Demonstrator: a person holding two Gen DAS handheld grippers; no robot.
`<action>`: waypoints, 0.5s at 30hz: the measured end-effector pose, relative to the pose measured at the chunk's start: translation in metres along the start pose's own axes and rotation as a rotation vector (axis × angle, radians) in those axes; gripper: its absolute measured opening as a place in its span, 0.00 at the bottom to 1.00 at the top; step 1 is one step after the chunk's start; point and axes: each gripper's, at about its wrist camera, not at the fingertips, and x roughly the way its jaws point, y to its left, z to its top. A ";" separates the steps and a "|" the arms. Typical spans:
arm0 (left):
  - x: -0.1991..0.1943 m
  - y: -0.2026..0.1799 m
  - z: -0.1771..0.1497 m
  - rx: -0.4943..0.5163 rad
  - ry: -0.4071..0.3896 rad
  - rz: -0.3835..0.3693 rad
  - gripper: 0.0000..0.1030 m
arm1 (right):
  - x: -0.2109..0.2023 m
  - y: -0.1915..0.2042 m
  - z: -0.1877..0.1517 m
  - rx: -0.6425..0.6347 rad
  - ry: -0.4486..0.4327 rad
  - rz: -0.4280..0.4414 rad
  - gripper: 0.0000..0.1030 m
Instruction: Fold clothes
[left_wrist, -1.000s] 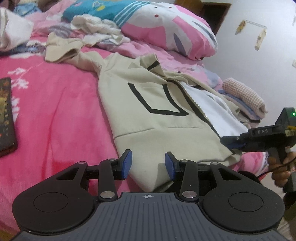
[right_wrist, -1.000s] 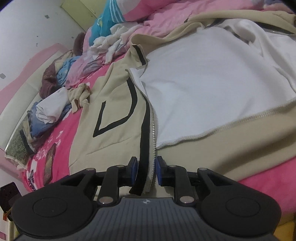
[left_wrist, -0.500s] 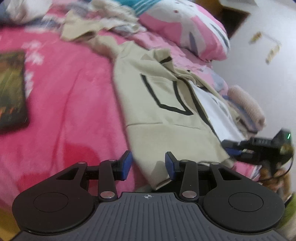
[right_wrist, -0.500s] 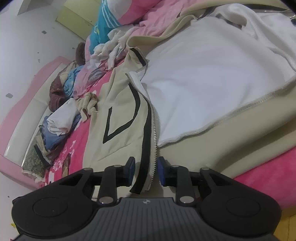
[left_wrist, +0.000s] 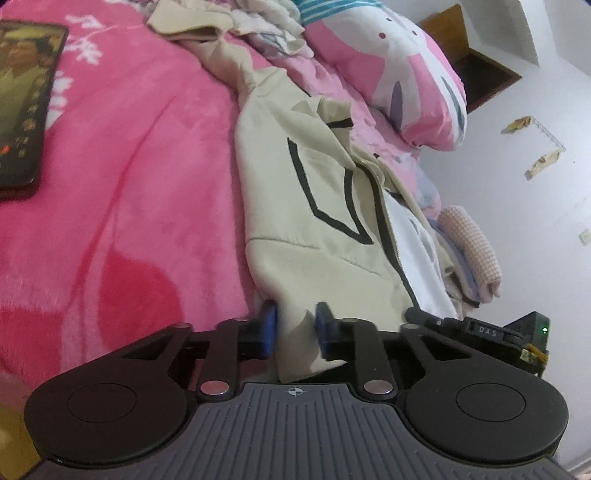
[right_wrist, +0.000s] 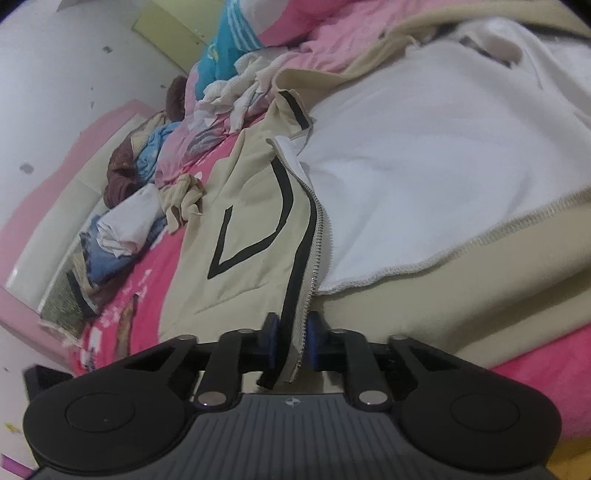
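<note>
A beige zip jacket (left_wrist: 295, 206) with black line trim and white lining lies open on the pink bed. My left gripper (left_wrist: 293, 321) is shut on the jacket's bottom hem corner, with the cloth pinched between the blue pads. My right gripper (right_wrist: 290, 334) is shut on the bottom of the zipper edge (right_wrist: 308, 280) of the same front panel (right_wrist: 243, 240). The right gripper also shows in the left wrist view (left_wrist: 476, 328), at the right of the hem. The white lining (right_wrist: 424, 177) lies spread to the right.
A pink blanket (left_wrist: 129, 192) covers the bed. A dark phone or tablet (left_wrist: 22, 103) lies at far left. A pink and white pillow (left_wrist: 399, 81), loose clothes (right_wrist: 236, 92) and a stack of folded clothes (right_wrist: 110, 236) sit at the head. A folded checked cloth (left_wrist: 472, 251) lies at right.
My left gripper moved forward onto the hem corner and closed on it. My right gripper kept its hold on the zipper edge and tilted a little.
</note>
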 end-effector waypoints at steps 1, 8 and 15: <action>0.001 -0.002 0.001 0.009 -0.005 0.004 0.12 | 0.000 0.001 -0.001 -0.008 -0.008 -0.005 0.11; 0.007 -0.011 0.003 0.053 -0.020 0.027 0.10 | -0.005 0.002 -0.002 -0.032 -0.065 -0.028 0.10; 0.006 -0.004 0.002 0.025 0.023 0.027 0.17 | -0.009 -0.006 -0.012 -0.009 -0.060 -0.029 0.09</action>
